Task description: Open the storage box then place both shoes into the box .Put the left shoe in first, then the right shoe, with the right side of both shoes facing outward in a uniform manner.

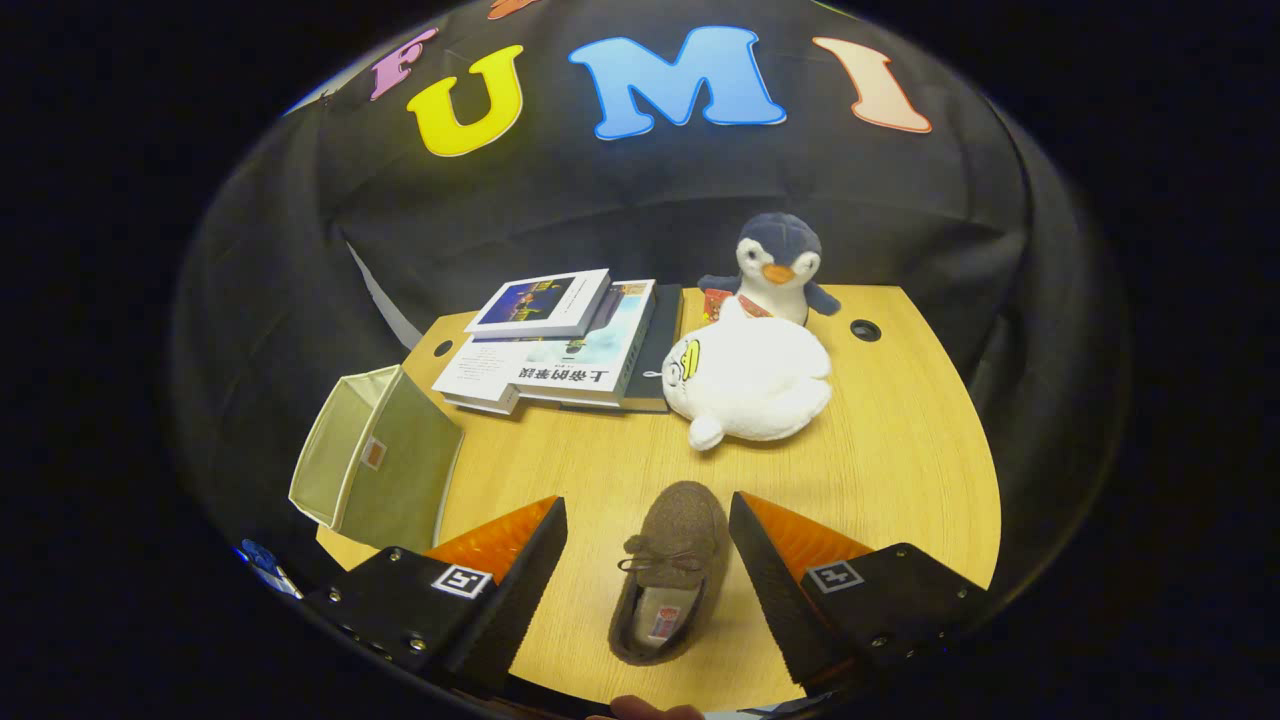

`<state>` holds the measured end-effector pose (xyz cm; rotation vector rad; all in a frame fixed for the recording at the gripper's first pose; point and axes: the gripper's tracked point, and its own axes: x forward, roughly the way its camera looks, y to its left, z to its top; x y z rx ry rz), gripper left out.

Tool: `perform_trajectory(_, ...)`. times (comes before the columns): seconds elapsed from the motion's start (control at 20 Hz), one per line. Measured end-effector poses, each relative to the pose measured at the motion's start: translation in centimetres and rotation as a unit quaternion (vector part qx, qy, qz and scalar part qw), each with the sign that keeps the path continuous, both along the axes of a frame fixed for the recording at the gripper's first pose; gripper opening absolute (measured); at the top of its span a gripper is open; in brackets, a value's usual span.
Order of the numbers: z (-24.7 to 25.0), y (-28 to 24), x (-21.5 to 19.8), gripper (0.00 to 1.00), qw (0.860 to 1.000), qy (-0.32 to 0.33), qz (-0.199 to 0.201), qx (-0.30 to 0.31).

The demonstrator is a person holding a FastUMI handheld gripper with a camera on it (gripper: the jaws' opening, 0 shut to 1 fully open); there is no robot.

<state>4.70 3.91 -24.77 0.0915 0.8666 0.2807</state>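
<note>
A brown fuzzy shoe (668, 572) with a small bow lies on the wooden table (900, 480), toe pointing away, right between my two fingers. My gripper (648, 530) is open, with a gap on each side of the shoe and neither finger touching it. A pale fabric storage box (380, 462) sits to the left of the fingers at the table's left edge, its open top showing the inside.
A stack of books (565, 345) lies beyond the box. A white plush toy (750, 385) rests just beyond the shoe, with a penguin plush (778, 265) behind it. The table's right edge curves away near the right finger. A fingertip (655, 710) shows below the shoe.
</note>
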Motion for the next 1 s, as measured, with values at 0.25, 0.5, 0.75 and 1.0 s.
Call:
perform_trajectory(0.25,-4.0,-2.1,-2.5,0.99,1.000,0.028,-0.006,-0.003)
perform_trajectory(0.5,-8.5,-3.2,-4.9,0.99,0.997,0.073,-0.010,-0.018)
perform_trajectory(0.75,-11.9,-3.3,-5.7,0.99,0.994,0.107,-0.007,-0.034)
perform_trajectory(1.0,-15.3,-3.9,-4.4,0.99,0.990,0.123,-0.019,-0.065)
